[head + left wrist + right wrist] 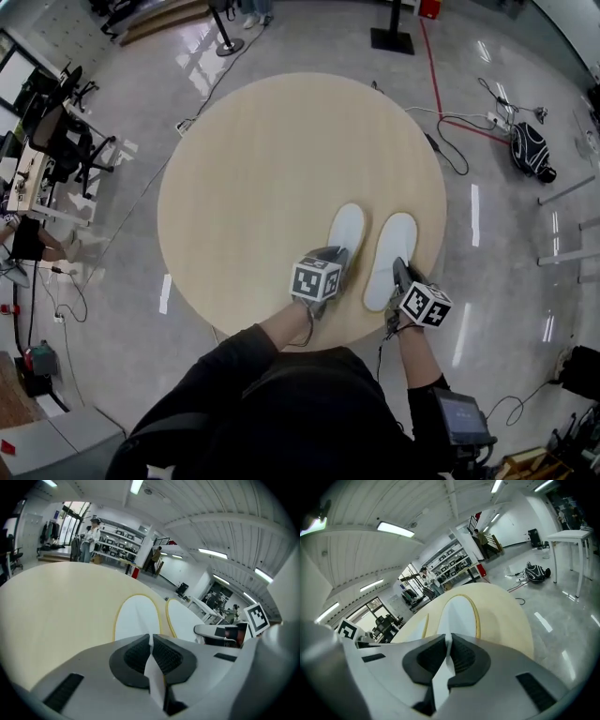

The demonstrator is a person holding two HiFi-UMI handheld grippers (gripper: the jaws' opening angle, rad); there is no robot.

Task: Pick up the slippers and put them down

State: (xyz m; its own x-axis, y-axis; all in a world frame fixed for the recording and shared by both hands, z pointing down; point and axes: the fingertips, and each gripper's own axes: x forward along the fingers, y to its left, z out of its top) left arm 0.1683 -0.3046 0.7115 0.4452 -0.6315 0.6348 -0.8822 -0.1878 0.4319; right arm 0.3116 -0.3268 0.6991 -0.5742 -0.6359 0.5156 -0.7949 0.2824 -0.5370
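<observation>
Head view: left hand-held gripper (336,255) clamped on left slipper (347,228), right hand-held gripper (399,266) on right slipper (392,246).

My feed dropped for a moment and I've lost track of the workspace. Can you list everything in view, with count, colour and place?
table: one, beige, round, centre of the head view
left slipper: one, white with yellow edging, table's near right part
right slipper: one, same colours, right beside it
bag: one, black and white, on the floor right of the table
cables: several, black and white, on the floor between table and bag
floor line: one, red, far right floor
office chairs: a few, black, far left
left gripper: one, grey, shut on the left slipper's near end
right gripper: one, grey, shut on the right slipper's near end
sleeves: black, bottom edge
</observation>
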